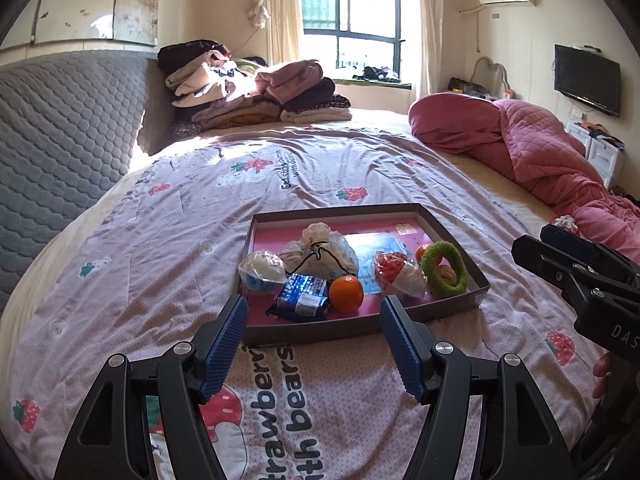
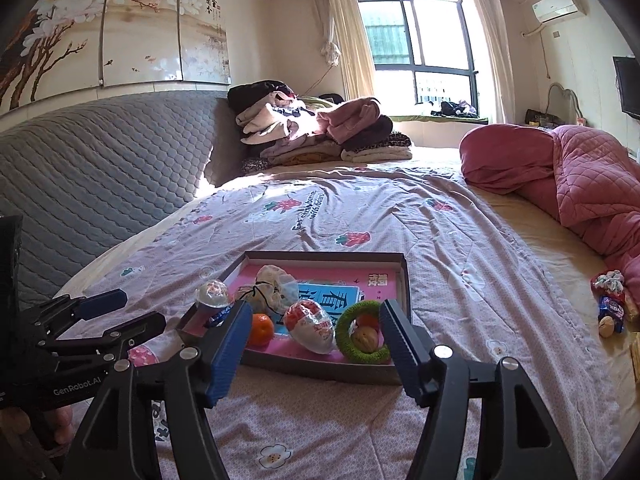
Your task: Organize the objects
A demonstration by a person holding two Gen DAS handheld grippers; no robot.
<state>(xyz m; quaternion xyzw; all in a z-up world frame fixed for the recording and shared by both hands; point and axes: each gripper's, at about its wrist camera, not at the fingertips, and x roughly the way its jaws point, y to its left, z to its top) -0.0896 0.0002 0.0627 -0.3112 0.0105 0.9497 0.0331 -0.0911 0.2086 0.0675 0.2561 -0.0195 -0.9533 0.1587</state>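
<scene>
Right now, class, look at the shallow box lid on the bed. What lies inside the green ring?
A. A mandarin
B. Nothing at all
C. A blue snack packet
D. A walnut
D. In the right wrist view the green ring lies in the near right corner of the box lid and a brown walnut sits within its hole; the mandarin lies apart, further left.

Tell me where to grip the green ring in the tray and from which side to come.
Grip the green ring on its near, lower band, coming over the tray's front wall with the open right tool. The ring leans against the right wall, a walnut fills its hole, and a wrapped egg crowds its left.
</scene>
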